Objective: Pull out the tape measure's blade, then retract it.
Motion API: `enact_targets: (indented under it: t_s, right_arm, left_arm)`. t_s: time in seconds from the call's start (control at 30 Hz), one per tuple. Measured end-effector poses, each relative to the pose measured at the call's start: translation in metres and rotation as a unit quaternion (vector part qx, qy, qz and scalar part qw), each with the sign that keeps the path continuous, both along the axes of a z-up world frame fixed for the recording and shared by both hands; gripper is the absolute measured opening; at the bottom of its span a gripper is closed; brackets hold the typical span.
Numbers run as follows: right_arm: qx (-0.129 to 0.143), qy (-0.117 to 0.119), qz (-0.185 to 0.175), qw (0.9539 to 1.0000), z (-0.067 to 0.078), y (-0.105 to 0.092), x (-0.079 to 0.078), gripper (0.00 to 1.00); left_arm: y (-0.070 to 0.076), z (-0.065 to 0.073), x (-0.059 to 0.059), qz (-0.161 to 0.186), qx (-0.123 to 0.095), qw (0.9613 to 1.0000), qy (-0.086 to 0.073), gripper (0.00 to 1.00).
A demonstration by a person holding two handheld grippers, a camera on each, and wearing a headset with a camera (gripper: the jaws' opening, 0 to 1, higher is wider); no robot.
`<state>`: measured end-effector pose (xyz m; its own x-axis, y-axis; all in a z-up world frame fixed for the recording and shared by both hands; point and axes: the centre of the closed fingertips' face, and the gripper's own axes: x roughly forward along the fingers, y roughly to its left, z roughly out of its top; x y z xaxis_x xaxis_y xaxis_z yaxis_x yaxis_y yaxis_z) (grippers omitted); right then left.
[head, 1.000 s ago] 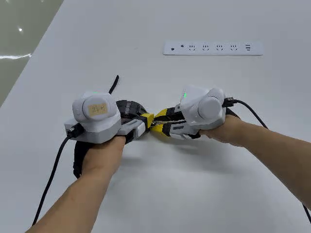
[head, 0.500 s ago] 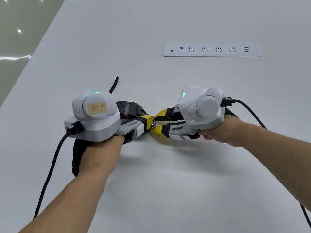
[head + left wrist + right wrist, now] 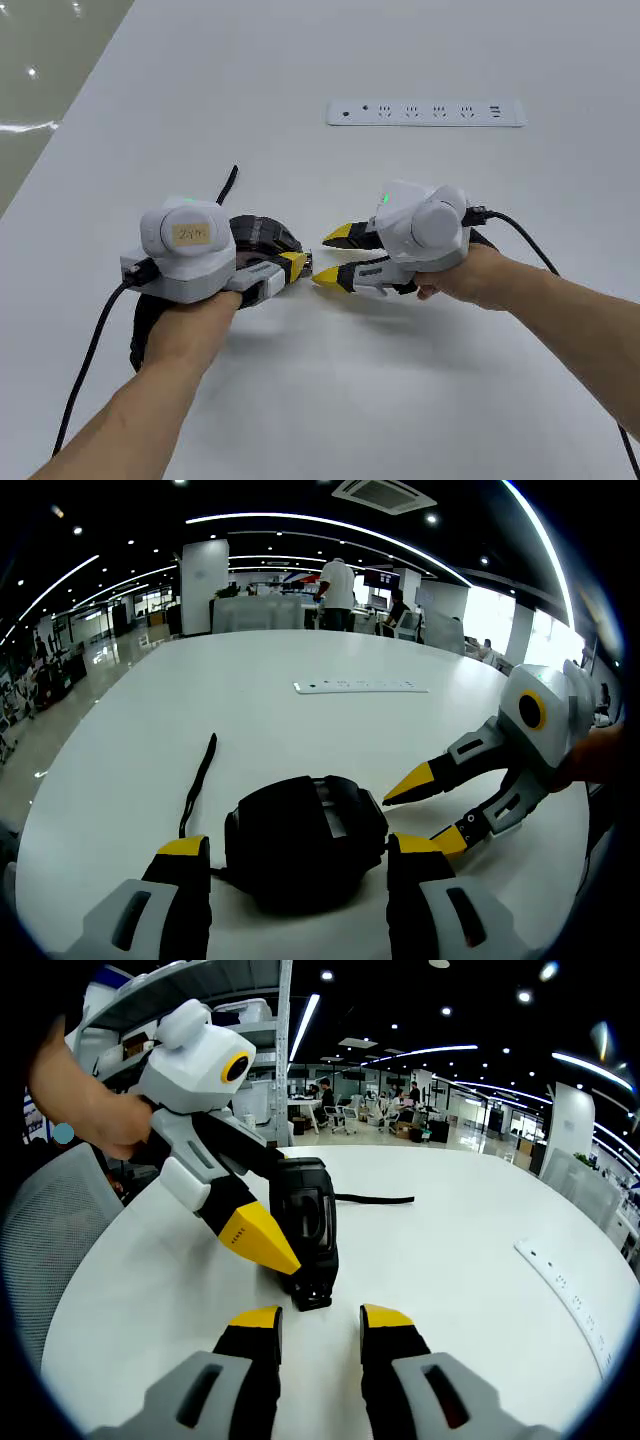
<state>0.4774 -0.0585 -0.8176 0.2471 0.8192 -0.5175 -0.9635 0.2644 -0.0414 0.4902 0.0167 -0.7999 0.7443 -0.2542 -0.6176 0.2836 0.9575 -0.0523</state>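
- Right gripper has backed off mid-frame, claws open and empty.
- Left gripper squeezes the tape measure.
- Best pinch the blade tip squarely, then pull straight.

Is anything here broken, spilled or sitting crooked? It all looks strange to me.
Nothing stands out. The black tape measure sits whole between the left tongs, no blade drawn out, its strap lying loose on the white table. The right tongs stand open just short of it. The power strip lies flat.
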Motion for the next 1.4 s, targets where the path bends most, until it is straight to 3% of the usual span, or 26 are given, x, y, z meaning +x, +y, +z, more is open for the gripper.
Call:
enact_targets:
  t_s: [0.23,0.57,0.8,1.17,1.4]
  right_arm:
    - [0.003,-0.003,-0.018,0.9998,0.006,-0.015,0.000,0.38]
    - [0.011,-0.002,-0.057,0.9983,0.014,-0.037,-0.002,0.49]
    - [0.018,-0.004,-0.089,0.9958,0.019,-0.055,-0.006,0.56]
    - [0.020,-0.017,-0.126,0.9917,0.030,-0.083,-0.015,0.67]
    - [0.027,-0.016,-0.149,0.9884,0.035,-0.099,-0.026,0.77]
  left_arm:
    - [0.005,0.000,-0.006,-0.027,0.014,0.9995,-0.001,0.72]
    - [0.010,0.000,-0.018,-0.060,0.004,0.9982,-0.009,0.77]
    - [0.010,0.011,-0.022,-0.087,0.002,0.9955,-0.038,0.78]
    - [0.013,0.020,-0.033,-0.127,-0.005,0.9902,-0.058,0.84]
    - [0.011,0.027,-0.044,-0.158,-0.015,0.9848,-0.070,0.88]
